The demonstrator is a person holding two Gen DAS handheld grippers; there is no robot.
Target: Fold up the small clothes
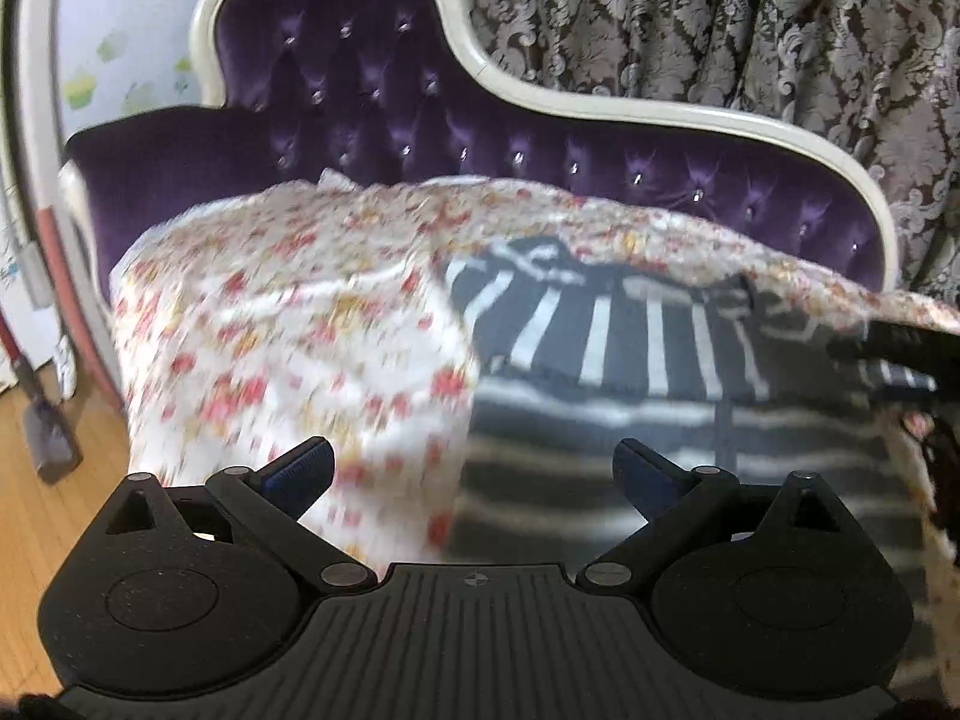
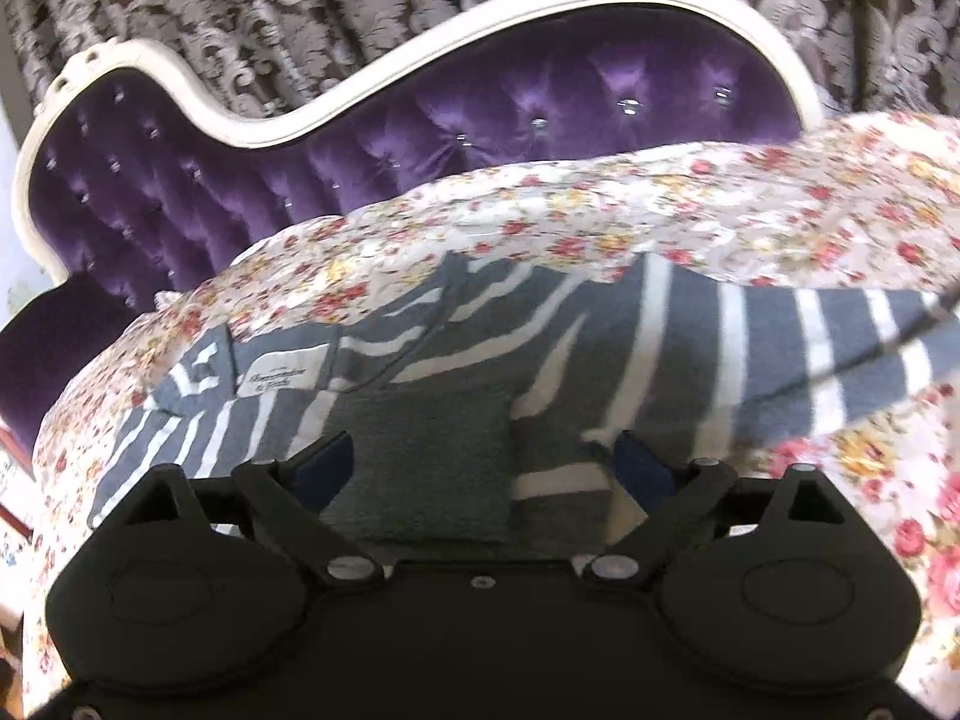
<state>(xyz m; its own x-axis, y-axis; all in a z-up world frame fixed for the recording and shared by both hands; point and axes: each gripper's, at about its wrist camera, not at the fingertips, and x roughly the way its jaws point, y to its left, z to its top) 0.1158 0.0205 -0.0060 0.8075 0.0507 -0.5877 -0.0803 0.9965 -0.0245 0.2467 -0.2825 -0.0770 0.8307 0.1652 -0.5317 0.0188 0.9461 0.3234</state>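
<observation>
A grey and white striped garment (image 1: 600,360) lies spread on a floral cloth (image 1: 270,312) that covers a purple sofa. My left gripper (image 1: 474,471) is open and empty, low over the garment's left edge. In the right wrist view the same striped garment (image 2: 540,348) shows a white label (image 2: 282,375) near its collar and a plain grey patch (image 2: 426,462) at its near side. My right gripper (image 2: 483,462) is open and empty, its fingers on either side of that grey patch, close above it. Its dark tip also shows in the left wrist view (image 1: 888,348).
The purple tufted sofa back (image 1: 372,90) with a white frame (image 1: 600,102) rises behind the cloth. Patterned curtains (image 1: 750,24) hang behind it. A wooden floor (image 1: 36,528) and a vacuum head (image 1: 51,438) are to the left.
</observation>
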